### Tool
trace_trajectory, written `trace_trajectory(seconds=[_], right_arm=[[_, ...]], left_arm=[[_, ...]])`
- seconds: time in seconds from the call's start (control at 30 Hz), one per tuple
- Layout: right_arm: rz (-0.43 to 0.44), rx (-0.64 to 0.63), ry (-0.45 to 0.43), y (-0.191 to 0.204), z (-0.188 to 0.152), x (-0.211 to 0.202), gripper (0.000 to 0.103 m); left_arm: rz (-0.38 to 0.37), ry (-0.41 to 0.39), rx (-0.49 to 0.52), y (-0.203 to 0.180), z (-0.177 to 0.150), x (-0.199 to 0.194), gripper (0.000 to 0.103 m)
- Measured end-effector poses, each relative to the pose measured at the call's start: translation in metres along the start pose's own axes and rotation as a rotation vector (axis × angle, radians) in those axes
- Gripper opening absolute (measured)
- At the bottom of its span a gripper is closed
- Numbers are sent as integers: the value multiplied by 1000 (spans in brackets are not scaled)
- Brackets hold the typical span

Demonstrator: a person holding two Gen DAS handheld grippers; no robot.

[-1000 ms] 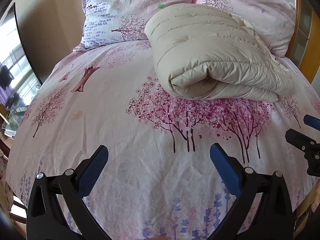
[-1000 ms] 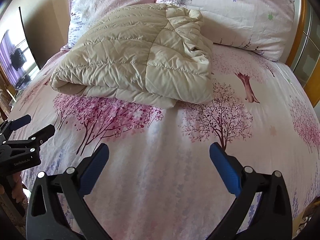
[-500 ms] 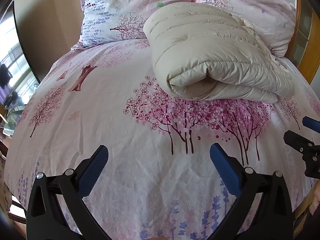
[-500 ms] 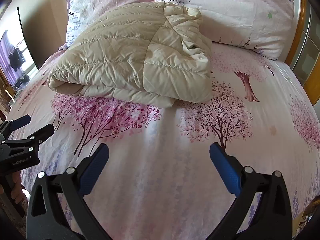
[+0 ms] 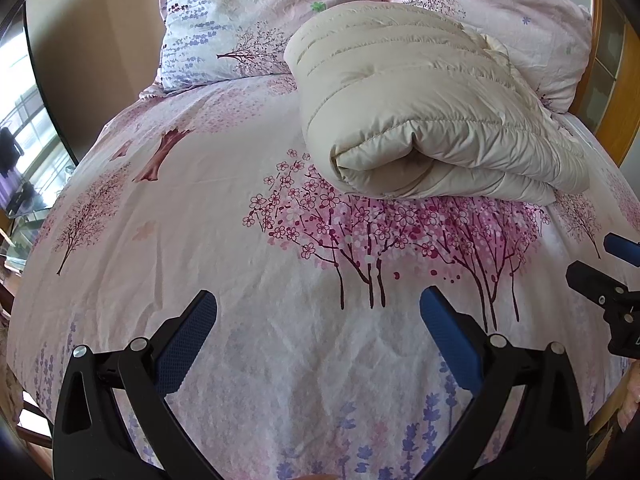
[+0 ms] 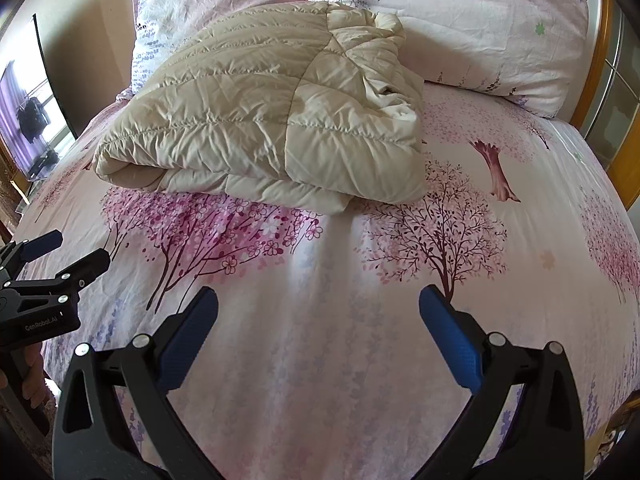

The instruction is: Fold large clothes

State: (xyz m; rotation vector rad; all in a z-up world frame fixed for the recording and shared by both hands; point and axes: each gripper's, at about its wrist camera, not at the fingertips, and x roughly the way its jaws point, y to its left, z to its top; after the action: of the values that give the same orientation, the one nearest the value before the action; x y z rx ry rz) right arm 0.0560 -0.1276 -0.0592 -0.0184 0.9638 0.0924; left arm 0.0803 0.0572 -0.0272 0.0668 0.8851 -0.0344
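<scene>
Nearing the folded jacket [image 5: 420,120], both grippers spread, empty.

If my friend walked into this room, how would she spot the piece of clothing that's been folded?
Look at the bed with the pink tree-printed sheet, then towards the two pillows at its head. Just in front of them lies the folded jacket, a thick bundle. It is plain cream with puffy quilted stitch lines, while everything around it is printed with pink and purple flowers.

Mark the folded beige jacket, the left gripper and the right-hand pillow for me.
Folded beige jacket [image 6: 256,120], right wrist view: on its quilted top panel.
Left gripper [image 5: 318,312], left wrist view: midway between its open jaws.
Right-hand pillow [image 6: 480,28], right wrist view: on its floral front face.
</scene>
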Motion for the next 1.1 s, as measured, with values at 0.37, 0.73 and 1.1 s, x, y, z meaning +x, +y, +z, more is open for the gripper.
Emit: trace_trajectory(seconds=[0.37, 0.73, 1.1], right_arm=[[2, 5, 3, -2, 0, 2, 101], [8, 10, 7, -3, -1, 4, 101], [9, 10, 7, -3, -1, 4, 101]], left_arm=[[-2, 6, 5, -2, -2, 2, 102], [-8, 13, 7, 0, 0, 4, 102], [-8, 16, 9, 0, -1, 5, 102]])
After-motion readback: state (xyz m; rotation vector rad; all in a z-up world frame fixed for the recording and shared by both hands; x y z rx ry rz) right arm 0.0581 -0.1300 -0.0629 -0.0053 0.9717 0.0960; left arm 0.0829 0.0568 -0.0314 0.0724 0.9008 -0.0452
